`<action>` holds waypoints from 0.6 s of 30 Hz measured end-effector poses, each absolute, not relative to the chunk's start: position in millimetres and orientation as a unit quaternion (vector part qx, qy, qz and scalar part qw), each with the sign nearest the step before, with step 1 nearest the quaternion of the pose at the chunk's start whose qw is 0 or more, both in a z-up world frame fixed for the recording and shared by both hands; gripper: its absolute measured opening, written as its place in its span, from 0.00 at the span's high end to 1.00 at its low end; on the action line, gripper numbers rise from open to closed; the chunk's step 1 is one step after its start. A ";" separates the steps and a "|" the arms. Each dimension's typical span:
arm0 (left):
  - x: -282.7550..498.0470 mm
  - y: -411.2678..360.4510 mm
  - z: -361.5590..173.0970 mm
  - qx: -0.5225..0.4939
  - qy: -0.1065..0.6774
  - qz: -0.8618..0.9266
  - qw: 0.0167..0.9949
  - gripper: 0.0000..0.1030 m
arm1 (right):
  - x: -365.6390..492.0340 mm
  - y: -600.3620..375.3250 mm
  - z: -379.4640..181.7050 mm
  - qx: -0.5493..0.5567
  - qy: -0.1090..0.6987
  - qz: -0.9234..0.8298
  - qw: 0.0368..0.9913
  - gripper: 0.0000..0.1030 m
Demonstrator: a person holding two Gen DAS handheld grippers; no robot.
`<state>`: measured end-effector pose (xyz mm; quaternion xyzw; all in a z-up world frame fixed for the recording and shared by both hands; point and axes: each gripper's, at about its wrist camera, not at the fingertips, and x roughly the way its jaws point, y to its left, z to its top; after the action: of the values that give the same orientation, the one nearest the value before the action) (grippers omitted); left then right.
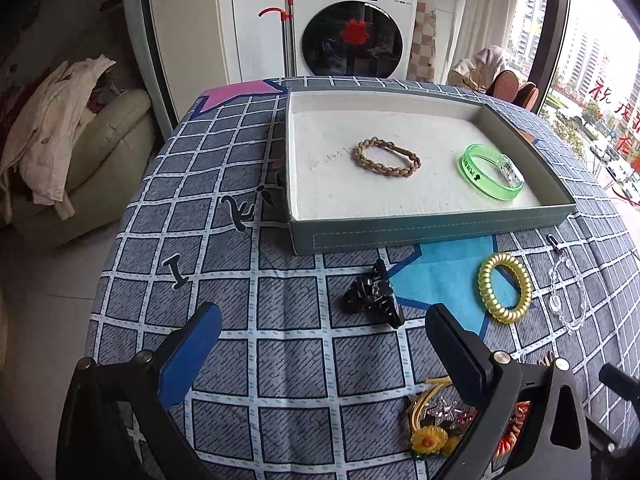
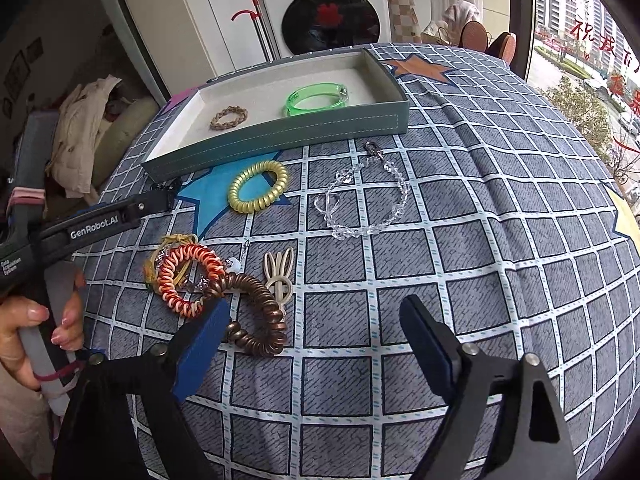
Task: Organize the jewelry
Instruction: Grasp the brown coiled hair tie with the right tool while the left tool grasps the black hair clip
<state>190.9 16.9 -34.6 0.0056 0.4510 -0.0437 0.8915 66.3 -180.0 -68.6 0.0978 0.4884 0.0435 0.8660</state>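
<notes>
Blue pads face each other across a wide gap on the left gripper (image 1: 323,344), and nothing lies between them. We see it angled down at the black hair claw (image 1: 372,295), which sits on the checked tablecloth (image 1: 224,184) just ahead of the pads; we judge this claw to be its next pick. Behind the claw stands the grey tray (image 1: 400,236) with a pale lining. It already holds the braided tan band (image 1: 387,157) and the green bangle (image 1: 490,171), set well apart, presumably so each stays easy to see. The gold coil tie (image 1: 505,287) and the clear bead chain (image 1: 568,296) wait on the cloth to the right, outside the tray.

In the right wrist view, the right gripper (image 2: 310,330) also stands open and holds nothing. Its left pad (image 2: 204,344) is close against the brown coil tie (image 2: 260,316); we cannot tell whether they touch. This tie is a glossy dark-bronze spiral, lying flat in a loose loop. It sits beside the orange-and-white coil tie (image 2: 188,280) and the cream clip (image 2: 278,274). The loose pieces are bunched near the person's hand (image 2: 24,328), within easy reach of both grippers, while the tray sits farther back
</notes>
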 end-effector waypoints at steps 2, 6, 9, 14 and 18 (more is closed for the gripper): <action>195.8 13.3 -35.4 0.007 0.449 -0.041 0.892 0.00 | 66.1 -176.9 -71.0 0.094 0.493 0.047 0.864 0.37; 202.4 5.5 -39.1 0.016 0.449 -0.035 0.893 0.00 | 62.9 -172.6 -73.2 0.087 0.495 0.050 0.863 0.52; 205.6 1.0 -43.6 0.027 0.454 -0.034 0.890 0.05 | 61.0 -169.3 -71.9 0.082 0.495 0.054 0.863 0.58; 205.6 -0.1 -47.4 0.028 0.453 -0.035 0.890 0.12 | 59.1 -164.7 -71.4 0.076 0.495 0.063 0.863 0.76; 205.9 1.0 -46.7 0.029 0.452 -0.037 0.891 0.17 | 57.2 -162.6 -69.4 0.075 0.492 0.070 0.864 0.87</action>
<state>205.9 1.0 -46.7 0.0289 0.4517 -0.0365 0.8910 57.2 -162.6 -69.4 0.0753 0.4922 0.0696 0.8644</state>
